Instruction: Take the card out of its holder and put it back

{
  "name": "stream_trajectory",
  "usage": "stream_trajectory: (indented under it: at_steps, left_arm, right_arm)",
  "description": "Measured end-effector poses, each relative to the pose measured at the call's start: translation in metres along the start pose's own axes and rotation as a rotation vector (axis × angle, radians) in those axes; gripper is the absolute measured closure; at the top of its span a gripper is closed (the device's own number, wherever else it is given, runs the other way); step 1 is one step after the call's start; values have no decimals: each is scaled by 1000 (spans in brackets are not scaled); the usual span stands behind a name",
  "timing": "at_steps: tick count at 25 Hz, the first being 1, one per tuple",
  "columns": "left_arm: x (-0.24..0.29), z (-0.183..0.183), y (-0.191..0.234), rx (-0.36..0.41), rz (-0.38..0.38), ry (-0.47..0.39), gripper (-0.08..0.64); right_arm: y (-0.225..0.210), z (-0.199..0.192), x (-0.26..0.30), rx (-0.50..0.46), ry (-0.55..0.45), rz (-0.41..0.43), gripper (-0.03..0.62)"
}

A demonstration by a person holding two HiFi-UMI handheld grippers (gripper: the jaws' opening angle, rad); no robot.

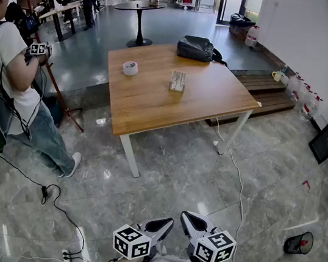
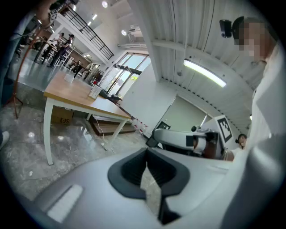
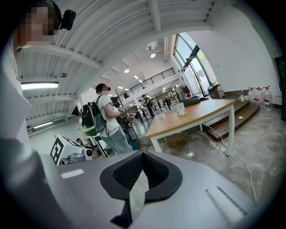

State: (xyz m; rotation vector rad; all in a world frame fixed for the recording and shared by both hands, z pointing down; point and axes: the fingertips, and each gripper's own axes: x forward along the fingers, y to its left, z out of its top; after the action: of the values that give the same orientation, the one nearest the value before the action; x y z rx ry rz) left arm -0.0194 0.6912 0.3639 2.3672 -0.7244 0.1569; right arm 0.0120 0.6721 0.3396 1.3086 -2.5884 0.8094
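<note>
Floor (image 1: 170,171): grey polished stone. It fills most of the head view and separates the person from the table.
Table (image 1: 150,103): a wooden top on white legs, well apart from both grippers and out in front of them.
Bystander (image 1: 13,66): stands at the left in a white shirt with a backpack, beside the table's left edge and not touching it.
Bag (image 1: 196,48): dark, lying at the table's far edge.
Left gripper (image 1: 160,225): held low and close against the person's body at the bottom of the head view. Its marker cube faces up and its jaws point forward toward the table. In the left gripper view the jaws are pressed together with nothing between them.
Right gripper (image 1: 191,223): just beside the left gripper and equally low, on a white-sleeved arm. Its jaw tips lean inward toward the left gripper's tips. In the right gripper view the jaws are closed tip to tip and empty.
Card holder (image 1: 177,81): stands near the middle of the tabletop, between the bag and the near edge and far from both grippers. The card is too small to tell apart from the holder.
Tape roll (image 1: 130,68): white, on the table to the left of the card holder and apart from it.
</note>
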Motion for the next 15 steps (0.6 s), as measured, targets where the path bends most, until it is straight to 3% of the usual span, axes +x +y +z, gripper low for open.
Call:
stream_trajectory:
  at_steps: [8,15]
  left_arm:
    - [23,16,26,18,5,9,552]
    - [55,65,88,5,19,5,552]
  right_arm:
    - [-27,15,28,12,-8,-6,594]
    - [-64,55,89,4,-8,-18,594]
